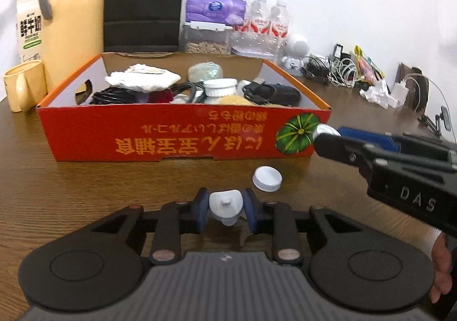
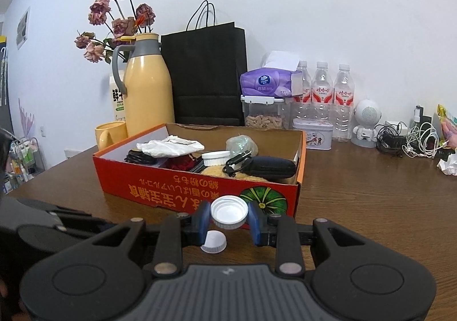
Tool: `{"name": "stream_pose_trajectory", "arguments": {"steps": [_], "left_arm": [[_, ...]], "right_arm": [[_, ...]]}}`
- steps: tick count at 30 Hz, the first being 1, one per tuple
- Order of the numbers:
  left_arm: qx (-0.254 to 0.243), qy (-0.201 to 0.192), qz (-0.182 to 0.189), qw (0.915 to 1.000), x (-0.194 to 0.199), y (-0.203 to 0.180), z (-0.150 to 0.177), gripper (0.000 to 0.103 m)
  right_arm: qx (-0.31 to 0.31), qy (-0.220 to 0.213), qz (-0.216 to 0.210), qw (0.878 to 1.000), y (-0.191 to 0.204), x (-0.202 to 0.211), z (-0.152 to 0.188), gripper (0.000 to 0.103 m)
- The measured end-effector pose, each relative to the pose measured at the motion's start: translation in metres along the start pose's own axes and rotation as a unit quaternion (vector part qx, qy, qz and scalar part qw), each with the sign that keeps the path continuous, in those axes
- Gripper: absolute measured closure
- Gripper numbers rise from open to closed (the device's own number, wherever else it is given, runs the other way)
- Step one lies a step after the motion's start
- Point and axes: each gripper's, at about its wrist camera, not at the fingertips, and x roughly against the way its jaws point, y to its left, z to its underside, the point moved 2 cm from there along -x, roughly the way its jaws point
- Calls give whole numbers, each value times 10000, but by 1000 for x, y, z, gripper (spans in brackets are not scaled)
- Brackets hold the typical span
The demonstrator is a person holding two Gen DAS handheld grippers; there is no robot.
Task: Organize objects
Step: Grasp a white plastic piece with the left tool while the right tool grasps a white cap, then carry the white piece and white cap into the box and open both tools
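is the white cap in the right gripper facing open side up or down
Cannot tell up or down: the white cap is held on edge between the right gripper fingers, its hollow inside and rim turned toward the right wrist camera.

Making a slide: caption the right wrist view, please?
Right gripper holds a white lid before the red box; another cap lies below.

Dark brown wood-grain surface (image 1: 85, 183) is seen w/ a slight sheen. Red printed cardboard box (image 1: 182, 135) looks matt outside, raw brown inside. White round plastic cap (image 2: 229, 211) is smooth, ribbed at rim. Blue fingers (image 2: 203, 221) look rubbery, matt. Crumpled white cloth (image 1: 142, 79) appears rough.
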Motion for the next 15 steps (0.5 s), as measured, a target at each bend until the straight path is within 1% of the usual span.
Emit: {"name": "stream_pose_trajectory", "arguments": {"steps": [5,15], "left_arm": [[87,-81,-19,9999,5,6,-3,75],[280,-482,-274,9981,21,25,-15,75]], "right_arm": [[9,39,24,10000,-1,-2,2,76],[-27,116,50,9999,-5,-6,5,76]]}}
